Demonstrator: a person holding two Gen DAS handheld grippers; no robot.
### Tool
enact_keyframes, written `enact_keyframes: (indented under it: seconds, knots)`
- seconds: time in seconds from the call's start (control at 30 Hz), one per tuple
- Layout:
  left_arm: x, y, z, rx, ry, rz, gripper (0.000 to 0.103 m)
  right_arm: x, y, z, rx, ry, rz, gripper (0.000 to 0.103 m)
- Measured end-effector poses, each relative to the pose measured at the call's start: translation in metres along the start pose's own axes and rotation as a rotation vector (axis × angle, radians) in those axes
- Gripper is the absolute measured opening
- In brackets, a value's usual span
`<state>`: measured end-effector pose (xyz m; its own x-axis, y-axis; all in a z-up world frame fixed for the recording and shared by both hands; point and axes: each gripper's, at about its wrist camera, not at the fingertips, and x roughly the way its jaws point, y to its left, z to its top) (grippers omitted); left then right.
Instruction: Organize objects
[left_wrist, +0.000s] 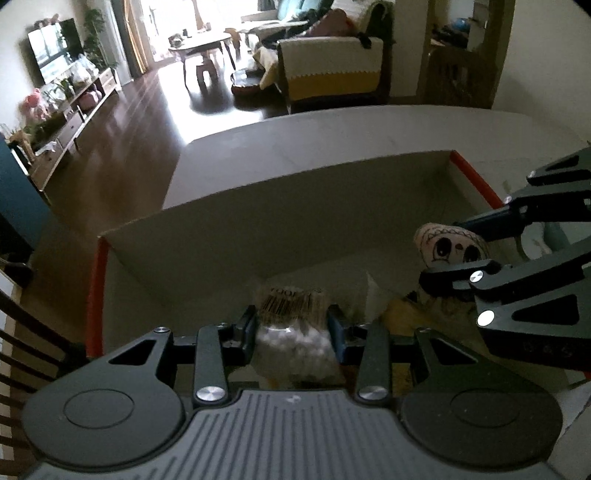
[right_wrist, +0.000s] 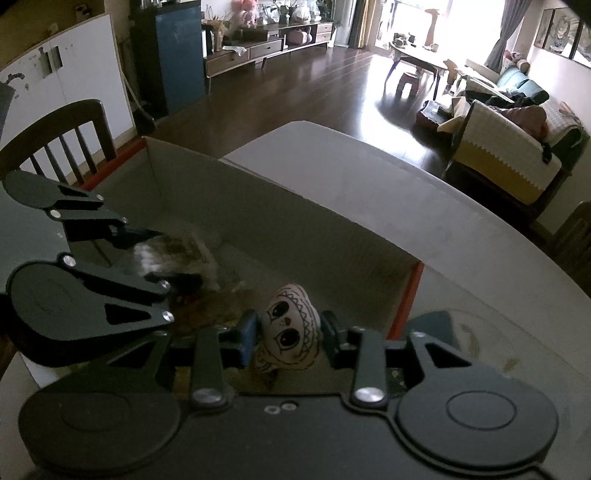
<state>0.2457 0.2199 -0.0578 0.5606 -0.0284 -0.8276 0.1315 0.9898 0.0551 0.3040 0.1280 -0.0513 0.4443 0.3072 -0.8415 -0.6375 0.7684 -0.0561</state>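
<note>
An open cardboard box (left_wrist: 258, 221) with red edge tape stands on a white table (left_wrist: 332, 133). My left gripper (left_wrist: 291, 325) is low inside it, shut on a clear plastic packet (left_wrist: 291, 306) with a barcode label and white contents. In from the right, my right gripper (left_wrist: 441, 253) is shut on a small white cloth doll (left_wrist: 439, 240) with drawn eyes. The right wrist view shows that doll (right_wrist: 291, 328) pinched in the right gripper (right_wrist: 288, 332) over the box (right_wrist: 295, 229) near its right wall. There the left gripper (right_wrist: 173, 258) holds the blurred packet (right_wrist: 177, 245).
Loose items lie on the box floor, among them something yellow (left_wrist: 402, 314) and a pale sheet (left_wrist: 373, 295). A dark wooden chair (right_wrist: 55, 136) stands beyond the box's left side. A dark teal object (right_wrist: 432, 325) lies on the table (right_wrist: 369, 166) right of the box.
</note>
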Motion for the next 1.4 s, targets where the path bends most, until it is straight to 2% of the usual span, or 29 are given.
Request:
enact_keyframes:
  seconds: [0.17, 0.23, 0.27, 0.5, 0.93, 1.13, 1.23, 1.4]
  knots:
    - [0.007, 0.004, -0.003, -0.023, 0.031, -0.014, 0.047, -0.003, -0.006, -0.003, 0.017, 0.006, 0.023, 0.039]
    - [0.008, 0.009, -0.006, -0.054, 0.045, -0.025, 0.057, -0.006, -0.009, -0.004, 0.020, 0.005, 0.028, 0.044]
    - [0.009, 0.012, -0.008, -0.073, 0.050, -0.038, 0.059, -0.007, -0.009, -0.006, 0.018, 0.001, 0.032, 0.047]
    - [-0.005, 0.028, -0.018, -0.141, 0.012, -0.056, 0.073, -0.024, -0.012, -0.013, 0.017, -0.025, 0.068, 0.052]
    - [-0.059, 0.014, -0.025, -0.111, -0.090, -0.017, 0.074, -0.069, -0.016, -0.024, 0.023, -0.103, 0.110, 0.055]
    - [-0.084, 0.007, -0.028, -0.143, -0.144, -0.024, 0.074, -0.085, -0.013, -0.032, 0.030, -0.138, 0.119, 0.058]
    - [-0.096, 0.004, -0.031, -0.140, -0.173, -0.024, 0.079, -0.093, -0.013, -0.037, 0.036, -0.158, 0.124, 0.062]
    - [-0.114, -0.002, -0.039, -0.145, -0.216, -0.013, 0.079, -0.102, -0.010, -0.046, 0.046, -0.176, 0.126, 0.063]
